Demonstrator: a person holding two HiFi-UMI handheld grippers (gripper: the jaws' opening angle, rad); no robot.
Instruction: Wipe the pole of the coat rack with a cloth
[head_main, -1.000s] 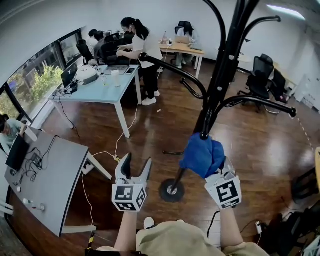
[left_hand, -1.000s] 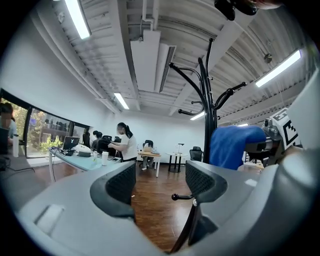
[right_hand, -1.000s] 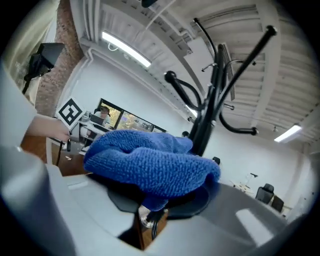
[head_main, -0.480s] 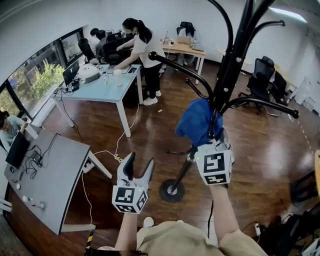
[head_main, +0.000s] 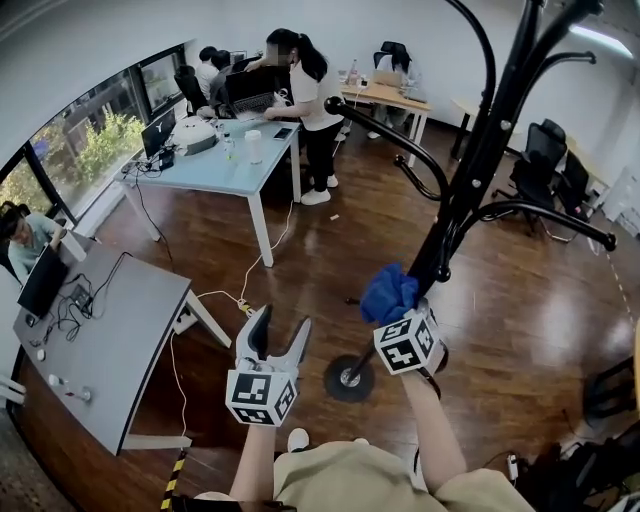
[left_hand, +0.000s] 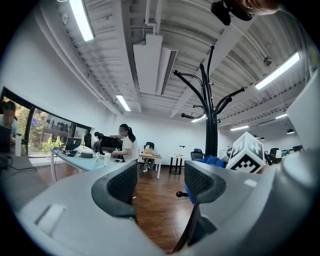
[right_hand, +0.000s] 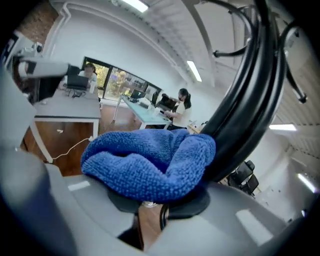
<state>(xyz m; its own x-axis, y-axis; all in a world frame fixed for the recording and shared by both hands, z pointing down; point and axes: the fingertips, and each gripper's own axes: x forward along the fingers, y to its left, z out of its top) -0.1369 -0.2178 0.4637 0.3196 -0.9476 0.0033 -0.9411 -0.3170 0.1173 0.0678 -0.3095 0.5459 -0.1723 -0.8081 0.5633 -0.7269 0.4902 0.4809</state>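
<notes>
- Cloth (head_main: 388, 295), blue and bunched, sits against the black pole (head_main: 470, 190) of the coat rack in the head view. It is low on the pole, below the curved hooks (head_main: 400, 140) and above the round base (head_main: 348, 380) on the wooden floor (head_main: 300, 250).
- I see my right tool (head_main: 404, 318) holding that cloth from below, its marker cube (head_main: 408, 343) turned toward the camera.
- My left tool (head_main: 279, 322) hangs left of the rack, apart from it, over the floor.
- In the left gripper view, the left tool (left_hand: 160, 182) has its jaws wide apart with only the room between them. The pole (left_hand: 211, 125) rises beyond the right-hand jaw, with the cloth (left_hand: 212, 161) and the right tool's cube (left_hand: 246, 150) low beside it.
- In the right gripper view, the right tool (right_hand: 150, 200) has its jaws clamped on the folded cloth (right_hand: 150, 160). The cloth's far edge presses against the pole (right_hand: 250, 100), which slants up across the right side.
</notes>
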